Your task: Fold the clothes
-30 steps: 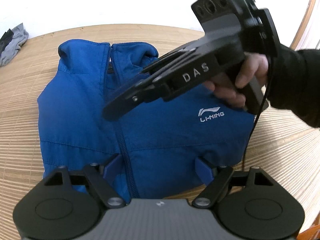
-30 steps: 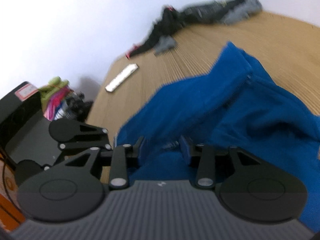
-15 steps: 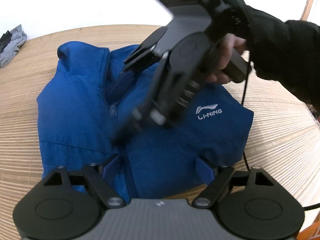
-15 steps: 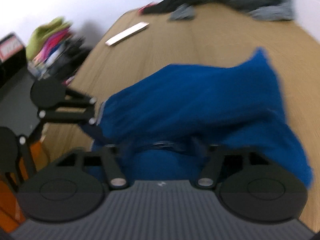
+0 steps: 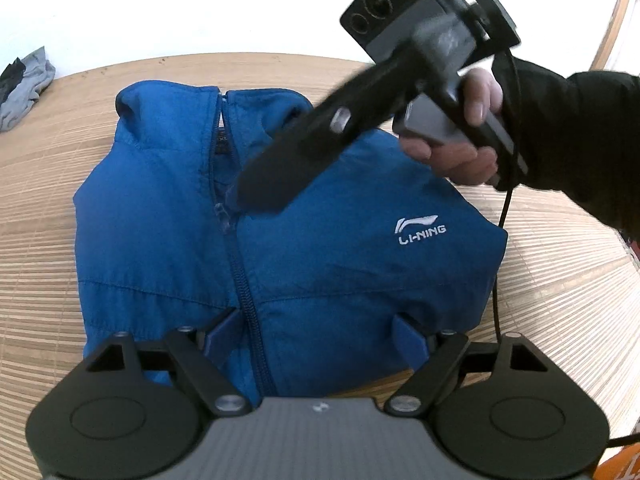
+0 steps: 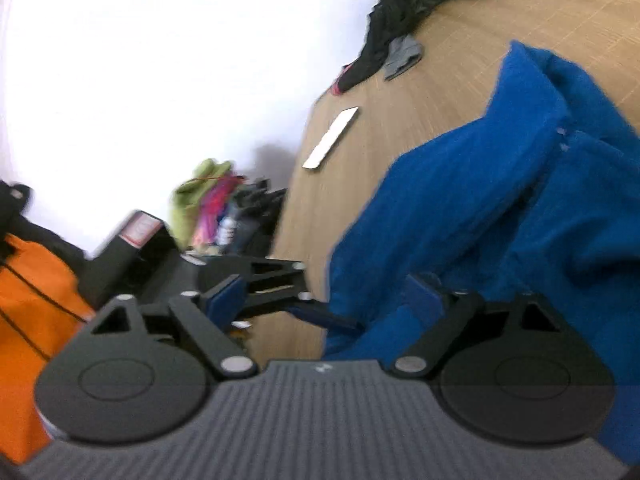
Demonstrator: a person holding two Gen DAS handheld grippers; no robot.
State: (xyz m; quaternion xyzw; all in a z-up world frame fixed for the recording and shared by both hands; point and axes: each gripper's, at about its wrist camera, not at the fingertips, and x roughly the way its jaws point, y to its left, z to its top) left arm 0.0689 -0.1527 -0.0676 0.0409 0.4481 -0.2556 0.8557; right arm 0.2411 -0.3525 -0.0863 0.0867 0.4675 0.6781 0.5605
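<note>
A blue Li-Ning jacket point(image 5: 328, 248) lies folded and zipped on the wooden table point(image 5: 40, 208), collar at the far end. My left gripper point(image 5: 316, 332) is open over the jacket's near hem, fingers apart, holding nothing. My right gripper point(image 5: 256, 196) hovers tilted over the jacket's chest near the zipper pull. In the right wrist view the right gripper point(image 6: 324, 300) is open, its blue pads wide apart, with the jacket point(image 6: 500, 216) to the right of it.
A grey garment point(image 5: 24, 84) lies at the table's far left. A pile of dark clothes point(image 6: 408, 20) and a white flat bar point(image 6: 332, 136) lie on the table. Coloured clothes point(image 6: 208, 200) and an orange object point(image 6: 32, 288) sit beyond the table edge.
My right gripper has swung and twisted over the jacket's chest and its jaws have opened. The left gripper stays still. The jacket has not moved.
</note>
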